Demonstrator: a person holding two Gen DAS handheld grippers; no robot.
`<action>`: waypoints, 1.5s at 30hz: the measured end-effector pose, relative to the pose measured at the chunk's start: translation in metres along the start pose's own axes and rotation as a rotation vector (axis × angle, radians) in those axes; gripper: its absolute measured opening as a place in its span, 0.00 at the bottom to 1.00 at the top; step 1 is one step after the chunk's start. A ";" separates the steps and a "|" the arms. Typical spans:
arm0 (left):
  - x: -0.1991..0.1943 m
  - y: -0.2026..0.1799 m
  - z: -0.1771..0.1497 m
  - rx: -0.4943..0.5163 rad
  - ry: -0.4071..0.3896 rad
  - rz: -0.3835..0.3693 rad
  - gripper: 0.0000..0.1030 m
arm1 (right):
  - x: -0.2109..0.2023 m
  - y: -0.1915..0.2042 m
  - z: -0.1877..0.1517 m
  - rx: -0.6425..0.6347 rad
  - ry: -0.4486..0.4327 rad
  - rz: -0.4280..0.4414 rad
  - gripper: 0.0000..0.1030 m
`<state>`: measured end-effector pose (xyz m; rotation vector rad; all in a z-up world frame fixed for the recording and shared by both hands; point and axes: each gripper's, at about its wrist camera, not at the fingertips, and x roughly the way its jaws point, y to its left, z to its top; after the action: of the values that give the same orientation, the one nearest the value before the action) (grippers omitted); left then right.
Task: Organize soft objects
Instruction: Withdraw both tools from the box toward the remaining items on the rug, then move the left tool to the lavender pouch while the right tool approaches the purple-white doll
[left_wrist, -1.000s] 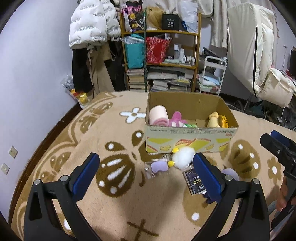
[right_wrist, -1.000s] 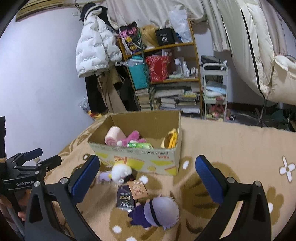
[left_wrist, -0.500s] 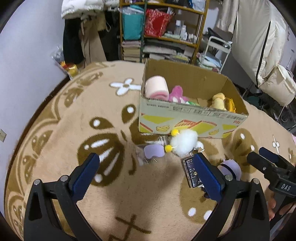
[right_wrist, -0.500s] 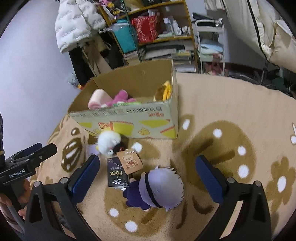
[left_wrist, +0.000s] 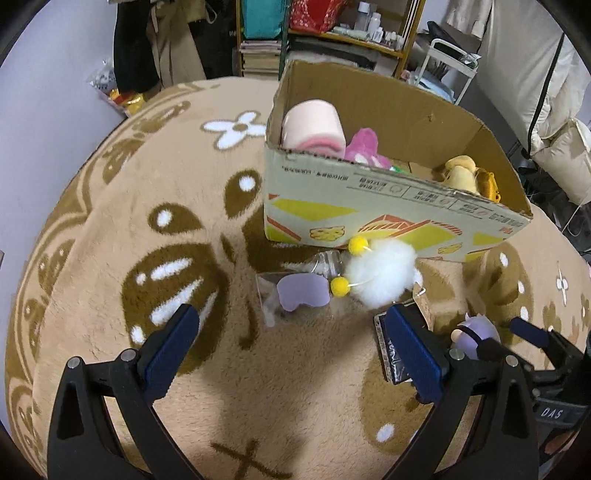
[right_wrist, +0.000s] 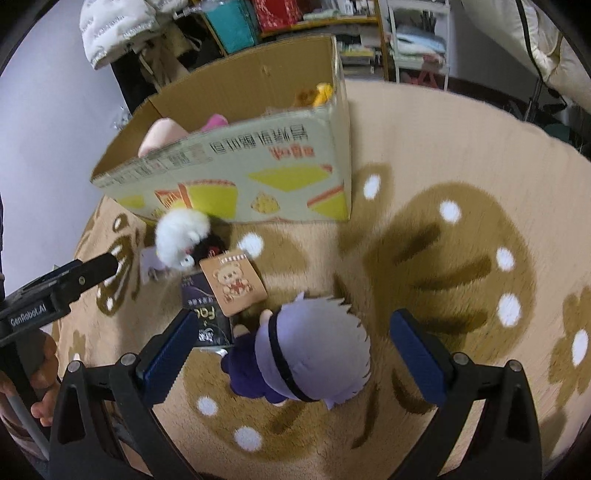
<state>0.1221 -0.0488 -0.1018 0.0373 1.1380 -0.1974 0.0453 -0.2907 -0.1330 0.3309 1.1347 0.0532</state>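
A: What sits closest to the right gripper (right_wrist: 291, 347)?

B: A plush doll (right_wrist: 306, 350) with pale lilac hair and a dark purple outfit lies on the tan rug (right_wrist: 461, 155), between the two blue pads, which stand spread wide and touch nothing.

A: And the left gripper (left_wrist: 291, 350)?

B: Its pads are also wide apart, hanging over bare rug. Just beyond them lies a lilac eye-mask shape in a clear wrapper (left_wrist: 301, 293).

A: Further out?

B: Beside the doll's head lies a dark packet (right_wrist: 205, 317), with a tan bear-print card (right_wrist: 233, 282) overlapping its top edge. Past that, a white fluffy pompom toy (left_wrist: 380, 275) with two yellow balls rests against the front wall of the cardboard box (left_wrist: 388, 218).

A: What is inside the box?

B: A pink rolled plush (left_wrist: 314, 125) at the left end, a magenta plush (left_wrist: 364, 146) next to it, and a yellow plush (left_wrist: 461, 173) toward the right end.

A: Behind all that?

B: A cluttered shelf unit (left_wrist: 332, 26) and hanging coats.
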 end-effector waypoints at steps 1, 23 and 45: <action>0.003 0.000 0.001 -0.003 0.008 -0.002 0.97 | 0.003 -0.001 -0.001 0.004 0.015 0.000 1.00; 0.078 0.000 0.012 0.002 0.188 -0.006 0.97 | 0.043 -0.018 -0.013 0.031 0.181 0.015 0.78; 0.094 -0.004 0.014 0.030 0.150 0.034 0.80 | 0.029 -0.005 -0.002 -0.012 0.126 -0.020 0.67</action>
<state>0.1722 -0.0675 -0.1805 0.0998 1.2826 -0.1839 0.0553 -0.2894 -0.1608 0.3092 1.2622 0.0641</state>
